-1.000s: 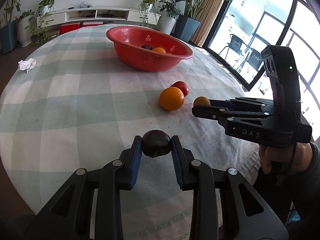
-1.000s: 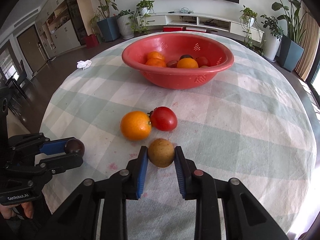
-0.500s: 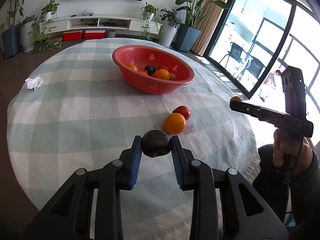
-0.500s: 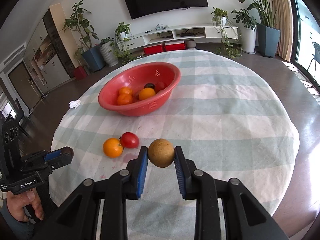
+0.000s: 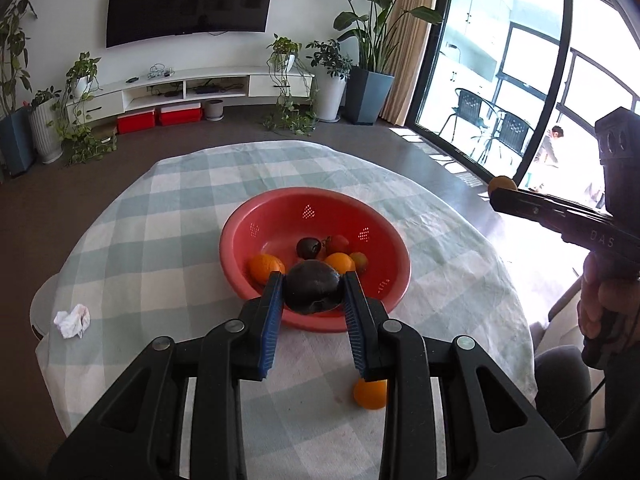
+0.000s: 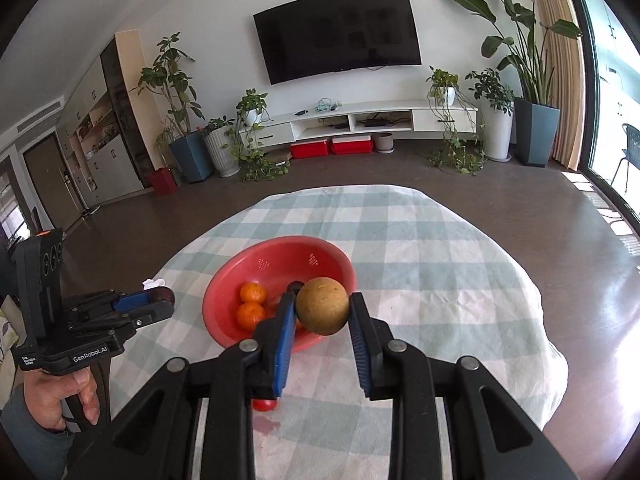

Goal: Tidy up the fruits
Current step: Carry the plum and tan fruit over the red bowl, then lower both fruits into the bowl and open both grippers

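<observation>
Left wrist view shows my left claw (image 5: 313,294) closed on a dark plum (image 5: 313,288), the blue pads pressing its two sides at the widest part. I hold it in the air, above the near rim of the red bowl (image 5: 240,232). The plum looks smooth and a little soft, so I judge it is light but easy to bruise and maybe slippery; the grip across the middle seems the right place, and I should not squeeze harder.

My right claw (image 6: 322,312) grips a round brown fruit (image 6: 322,311), also across its middle, and it hangs near the bowl on the right side. Its skin looks dull and rough, so I think it is firmer and slips less than the plum.

Inside the bowl lie several oranges (image 5: 266,266), another dark plum and a tomato (image 5: 338,243). They are round, so a dropped fruit may roll or hit them; I think a low release is safer.

On the checked tablecloth (image 5: 160,220) near me, one orange (image 5: 370,394) and one small tomato (image 6: 264,404) still wait. A crumpled tissue (image 5: 73,320) lies at the left edge.
</observation>
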`<action>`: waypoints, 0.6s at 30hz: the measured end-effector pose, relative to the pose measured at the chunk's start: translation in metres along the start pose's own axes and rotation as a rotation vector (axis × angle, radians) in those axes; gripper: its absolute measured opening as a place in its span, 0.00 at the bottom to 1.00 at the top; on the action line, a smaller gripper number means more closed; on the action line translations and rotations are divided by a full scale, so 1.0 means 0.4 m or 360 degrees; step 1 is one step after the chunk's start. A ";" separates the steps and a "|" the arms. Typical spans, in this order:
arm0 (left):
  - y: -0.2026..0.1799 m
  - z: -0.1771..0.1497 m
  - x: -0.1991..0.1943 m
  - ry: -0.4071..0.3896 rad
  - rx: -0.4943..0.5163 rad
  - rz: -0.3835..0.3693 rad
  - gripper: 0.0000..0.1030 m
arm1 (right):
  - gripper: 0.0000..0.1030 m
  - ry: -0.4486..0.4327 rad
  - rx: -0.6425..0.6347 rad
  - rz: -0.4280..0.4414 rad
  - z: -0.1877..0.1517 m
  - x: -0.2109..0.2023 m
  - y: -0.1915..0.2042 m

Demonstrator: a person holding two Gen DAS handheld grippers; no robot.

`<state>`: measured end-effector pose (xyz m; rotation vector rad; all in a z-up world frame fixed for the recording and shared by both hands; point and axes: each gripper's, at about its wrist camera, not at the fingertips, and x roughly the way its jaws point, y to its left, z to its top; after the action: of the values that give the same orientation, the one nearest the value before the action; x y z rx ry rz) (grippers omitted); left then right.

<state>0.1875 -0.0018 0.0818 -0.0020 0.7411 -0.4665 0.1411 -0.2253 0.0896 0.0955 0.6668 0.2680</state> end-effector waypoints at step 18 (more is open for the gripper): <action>0.066 0.080 0.357 0.0243 0.0048 0.0040 0.27 | 0.28 0.0275 -0.0273 -0.0035 0.021 0.381 0.080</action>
<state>0.3103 -0.0417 0.0085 0.0717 0.8827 -0.4576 0.2541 -0.1527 0.0106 -0.1001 0.8128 0.3137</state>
